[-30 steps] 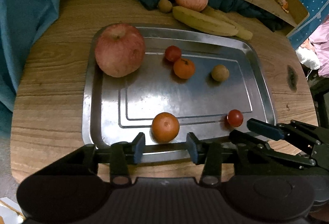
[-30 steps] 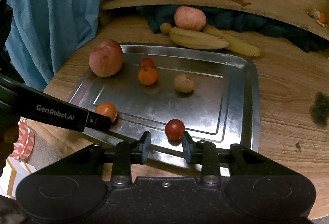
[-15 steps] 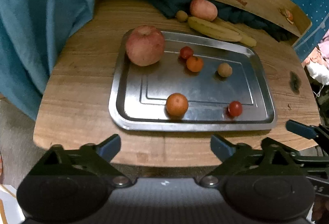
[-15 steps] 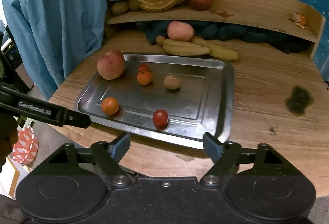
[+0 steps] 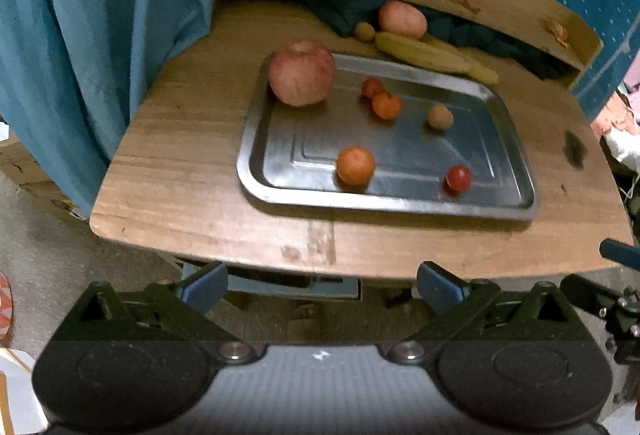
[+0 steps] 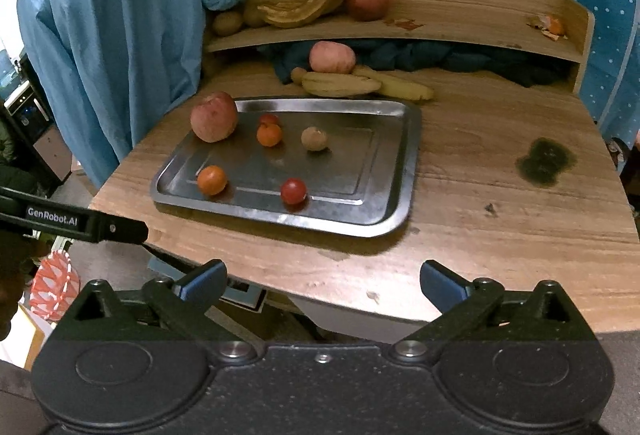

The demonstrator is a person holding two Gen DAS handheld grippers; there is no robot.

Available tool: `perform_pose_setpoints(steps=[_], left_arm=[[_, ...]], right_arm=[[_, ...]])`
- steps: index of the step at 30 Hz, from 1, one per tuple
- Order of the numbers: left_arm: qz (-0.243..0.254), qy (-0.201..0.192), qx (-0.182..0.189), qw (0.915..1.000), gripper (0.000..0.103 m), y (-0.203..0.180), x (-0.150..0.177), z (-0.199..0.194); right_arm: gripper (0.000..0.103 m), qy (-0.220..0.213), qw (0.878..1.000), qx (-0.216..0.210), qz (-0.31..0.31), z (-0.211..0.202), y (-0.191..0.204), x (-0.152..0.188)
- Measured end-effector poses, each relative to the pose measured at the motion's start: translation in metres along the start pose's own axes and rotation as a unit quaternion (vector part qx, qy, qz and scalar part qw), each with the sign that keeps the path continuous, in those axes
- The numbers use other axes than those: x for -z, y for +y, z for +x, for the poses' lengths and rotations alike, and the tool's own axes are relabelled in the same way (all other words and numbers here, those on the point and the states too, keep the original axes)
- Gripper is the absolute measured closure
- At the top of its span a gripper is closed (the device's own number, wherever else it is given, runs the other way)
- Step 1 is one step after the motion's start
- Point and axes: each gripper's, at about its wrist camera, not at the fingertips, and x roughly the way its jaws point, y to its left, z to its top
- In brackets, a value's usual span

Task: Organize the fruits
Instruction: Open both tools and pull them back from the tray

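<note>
The rectangular silver metal tray point(image 6: 394, 171) lies on the wooden table top point(image 6: 500, 219), its near rim set back from the table's rounded near edge, with a bare strip of wood between; to the right of the tray the wood is open as far as a dark stain point(image 6: 546, 161); on the left a blue hanging cloth point(image 6: 108, 47) comes close to the table's edge; at the far side two yellow bananas point(image 6: 362, 85) and a pinkish apple point(image 6: 332, 57) lie just beyond the tray's far rim, under a curved wooden shelf point(image 6: 460, 19). On the tray a large red apple point(image 6: 214, 117) sits in the far left corner; a small red tomato point(image 6: 269, 120) touches a small orange mandarin point(image 6: 269, 135) just nearer; a brown round fruit point(image 6: 314, 138) lies to their right; a second orange mandarin point(image 6: 212, 180) rests near the near left corner; a second red tomato point(image 6: 294, 191) sits near the near rim, apart from the rest. The left gripper point(image 5: 320, 285) and the right gripper point(image 6: 322, 283) both hang off the table's near edge, jaws spread wide and empty; all the fruit lies well beyond the fingertips.
</note>
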Motion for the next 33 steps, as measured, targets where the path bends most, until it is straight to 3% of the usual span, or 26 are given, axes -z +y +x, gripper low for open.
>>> perform_pose_setpoints(steps=[5,9,13,16,20,33], left_arm=[[0.016,0.000,-0.007,0.9998,0.000,-0.012,0.006,-0.001],[0.041,-0.040,-0.043,0.9974,0.000,-0.028,0.007,-0.010],[0.057,-0.074,-0.055,0.9941,0.000,-0.040,0.001,-0.019],[0.061,-0.089,-0.041,0.9933,0.000,-0.044,-0.003,-0.024],[0.056,-0.102,0.016,0.9931,0.000,-0.044,-0.008,-0.029],[0.059,-0.137,0.038,0.9881,0.000,-0.048,-0.050,-0.024]], right_arm=[[0.001,0.006,1.000,0.009,-0.004,-0.005,-0.003,0.009],[0.001,0.004,1.000,0.016,0.003,-0.010,-0.008,0.013],[0.001,-0.003,1.000,0.021,0.014,-0.013,-0.014,0.013],[0.001,-0.006,1.000,0.022,0.016,-0.013,-0.017,0.011],[0.001,-0.018,1.000,0.017,0.012,-0.012,-0.020,0.007],[0.001,-0.042,0.999,0.011,-0.009,0.013,-0.021,-0.033]])
